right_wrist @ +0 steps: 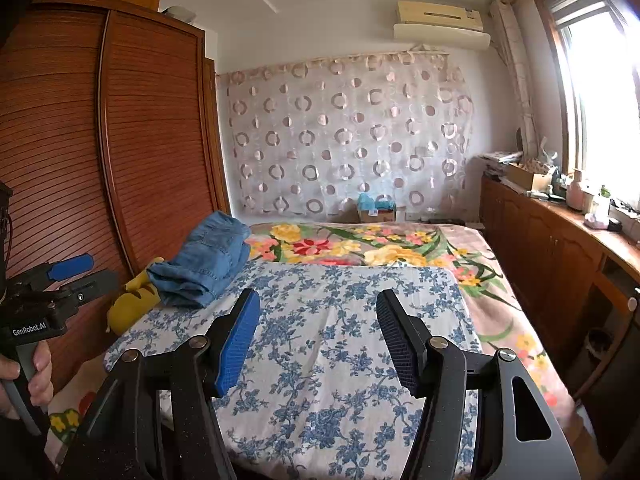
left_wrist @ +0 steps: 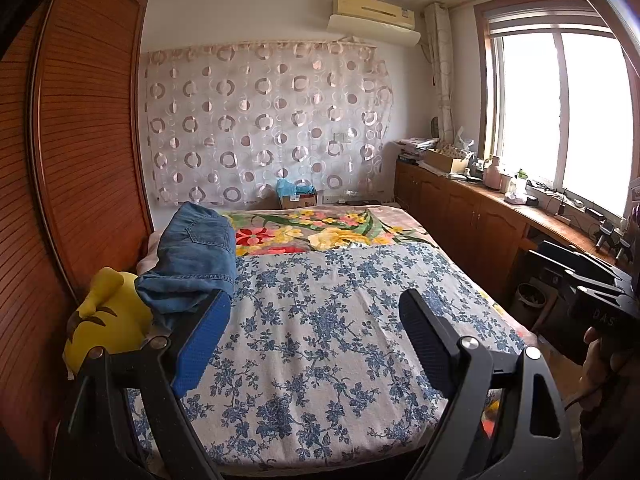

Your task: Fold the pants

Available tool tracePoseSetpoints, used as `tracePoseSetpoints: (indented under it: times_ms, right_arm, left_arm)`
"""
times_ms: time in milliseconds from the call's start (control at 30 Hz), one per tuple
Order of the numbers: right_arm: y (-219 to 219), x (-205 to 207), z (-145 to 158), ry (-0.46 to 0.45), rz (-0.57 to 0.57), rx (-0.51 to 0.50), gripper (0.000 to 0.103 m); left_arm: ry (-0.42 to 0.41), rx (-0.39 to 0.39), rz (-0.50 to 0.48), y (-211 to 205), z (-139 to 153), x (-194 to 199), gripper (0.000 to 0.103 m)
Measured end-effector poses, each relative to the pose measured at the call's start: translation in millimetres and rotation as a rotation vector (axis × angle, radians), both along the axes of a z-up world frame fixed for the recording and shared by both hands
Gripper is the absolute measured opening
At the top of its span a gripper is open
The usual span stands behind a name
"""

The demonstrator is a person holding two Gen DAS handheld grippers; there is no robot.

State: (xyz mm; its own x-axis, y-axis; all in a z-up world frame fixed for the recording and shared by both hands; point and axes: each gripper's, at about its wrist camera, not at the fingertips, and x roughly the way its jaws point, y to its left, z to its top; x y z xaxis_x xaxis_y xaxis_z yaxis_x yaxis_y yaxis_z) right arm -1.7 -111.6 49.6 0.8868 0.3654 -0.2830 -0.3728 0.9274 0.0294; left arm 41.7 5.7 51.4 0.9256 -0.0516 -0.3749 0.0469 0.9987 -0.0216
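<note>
Blue denim pants (left_wrist: 196, 258) (right_wrist: 210, 264) lie bunched in a heap at the left edge of the bed, on the blue-flowered sheet (left_wrist: 320, 340) (right_wrist: 340, 360). My left gripper (left_wrist: 316, 308) hovers over the sheet's near part, open, with nothing between its fingers; the pants sit just beyond its left fingertip. My right gripper (right_wrist: 318, 308) is open too, empty, right of the pants and short of them. The right wrist view shows the left gripper (right_wrist: 76, 270) held by a hand at far left. The right gripper's body (left_wrist: 588, 292) appears at the left wrist view's right edge.
A yellow plush toy (left_wrist: 108, 320) (right_wrist: 134, 304) lies against the pants at the bed's left edge. A louvred wooden wardrobe (left_wrist: 80, 140) (right_wrist: 120, 140) stands close on the left. A floral blanket (left_wrist: 320, 232) covers the far bed. Low cabinets (left_wrist: 460, 208) with clutter run under the window.
</note>
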Motion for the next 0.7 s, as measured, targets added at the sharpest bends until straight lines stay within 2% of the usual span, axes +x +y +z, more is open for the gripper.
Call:
tracePoseSetpoints:
  times_ms: [700]
  right_arm:
    - [-1.5,-1.0,1.9,-0.008,0.004,0.0,0.063]
  left_arm:
    - [-0.001,-0.001,0.0,1.6,-0.8,-0.5,0.087]
